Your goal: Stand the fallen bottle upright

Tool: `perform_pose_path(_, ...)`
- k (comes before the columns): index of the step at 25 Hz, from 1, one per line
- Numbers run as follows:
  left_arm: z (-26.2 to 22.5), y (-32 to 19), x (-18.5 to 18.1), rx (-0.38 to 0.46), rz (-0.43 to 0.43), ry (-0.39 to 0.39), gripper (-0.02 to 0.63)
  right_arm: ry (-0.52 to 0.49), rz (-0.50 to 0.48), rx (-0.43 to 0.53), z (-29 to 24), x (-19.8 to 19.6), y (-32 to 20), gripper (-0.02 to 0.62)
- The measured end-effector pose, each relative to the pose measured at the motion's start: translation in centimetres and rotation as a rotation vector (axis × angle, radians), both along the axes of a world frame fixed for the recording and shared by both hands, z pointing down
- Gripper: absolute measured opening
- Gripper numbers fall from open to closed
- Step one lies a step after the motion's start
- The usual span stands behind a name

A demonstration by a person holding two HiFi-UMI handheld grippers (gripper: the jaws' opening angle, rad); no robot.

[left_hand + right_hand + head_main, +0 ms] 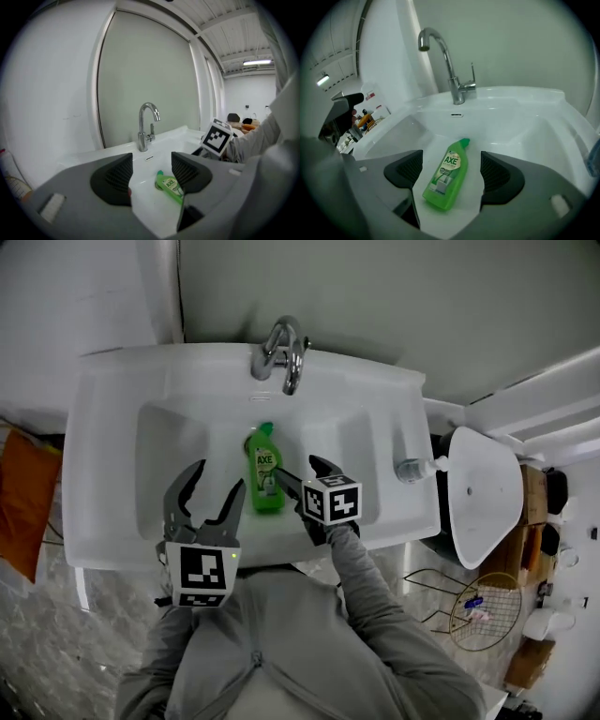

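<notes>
Right gripper hovers with jaws wide and empty, the fallen green bottle flat in the sink just ahead of them, and a shallow pinch could squirt that rounded body sideways.

wear: grey long-sleeved top | left gripper: dark grey curved fingers, white marker cube with black squares | right gripper: matching marker cube, ribbed black pads
</notes>
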State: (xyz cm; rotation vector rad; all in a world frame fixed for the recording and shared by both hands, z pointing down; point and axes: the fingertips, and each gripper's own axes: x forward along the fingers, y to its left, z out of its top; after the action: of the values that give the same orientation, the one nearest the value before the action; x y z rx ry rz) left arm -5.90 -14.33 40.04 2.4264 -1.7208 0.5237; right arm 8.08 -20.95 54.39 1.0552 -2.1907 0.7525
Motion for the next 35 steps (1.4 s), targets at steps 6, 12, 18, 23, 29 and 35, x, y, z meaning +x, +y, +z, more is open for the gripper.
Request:
perform_pose_path(6,0.4,1.9,-5.4,-0.008,-0.139,0.01,0.298,0.103,-0.089,-0.104,4.5,-3.7,0.5,0.367)
perform_pose_path(12,1.0,3.9,-8.6,-0.018,-0.241,0.024,0.298,0.226,-0.084,-0.244,9.5,-4.5,-0.8,0.394)
perform_pose_path(18,1.5,5.1,-10.7,-0.028,-0.317,0.033,0.298,0.309,-0.018,-0.408,13.3,-3.8,-2.6,0.41)
perform_pose_path(23,2.0,6.3,-12.0,-0.038,-0.373,0.039,0.298,0.281,0.038,-0.55,15.4,-4.0,-2.0,0.426)
perform_pose_path(29,2.3,6.7,-13.2,-0.043,-0.414,0.057,0.298,0.364,0.05,-0.592,16.2,-4.1,-1.9,0.437)
perform_pose_path(35,2.6,6.1,-13.4,-0.042,-0.407,0.064,0.298,0.513,0.082,-0.661,17.2,-3.9,-1.7,0.446)
